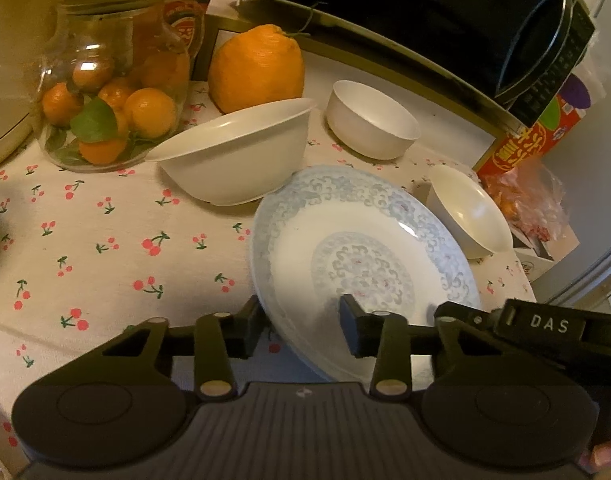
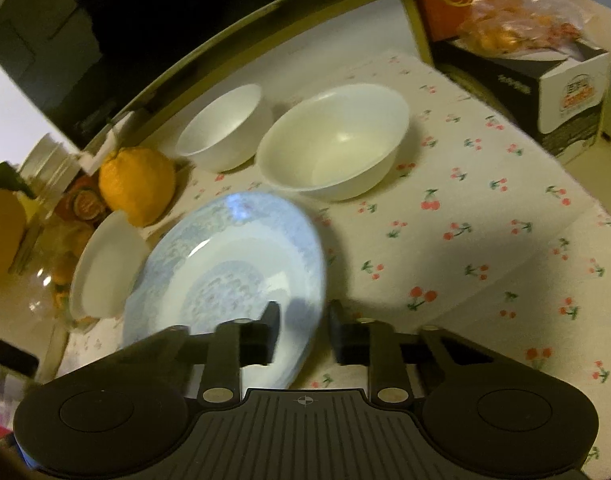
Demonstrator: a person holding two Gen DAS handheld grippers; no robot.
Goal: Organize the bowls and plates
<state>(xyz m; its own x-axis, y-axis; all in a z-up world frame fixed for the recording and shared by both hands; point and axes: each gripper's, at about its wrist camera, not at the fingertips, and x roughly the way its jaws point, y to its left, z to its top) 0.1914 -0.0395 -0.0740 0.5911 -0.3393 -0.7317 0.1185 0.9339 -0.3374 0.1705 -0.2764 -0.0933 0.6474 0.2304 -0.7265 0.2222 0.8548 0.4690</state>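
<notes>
Two grippers clamped on patterned plate [image 1: 365,240], left gripper [image 1: 301,328], right gripper [image 2: 303,334], fruit jar [image 1: 109,100] left view only.

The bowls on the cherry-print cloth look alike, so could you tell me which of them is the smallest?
The small white bowl at the back, nearest the black microwave. It is narrower, with steeper sides than the two wide cream bowls.

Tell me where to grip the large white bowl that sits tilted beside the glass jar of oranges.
Take the large white bowl by its flared rim, at the raised edge facing the big orange. The tilt lifts that side clear of the cherry-print tablecloth, so one finger can slip inside and one outside, coming from above.
</notes>
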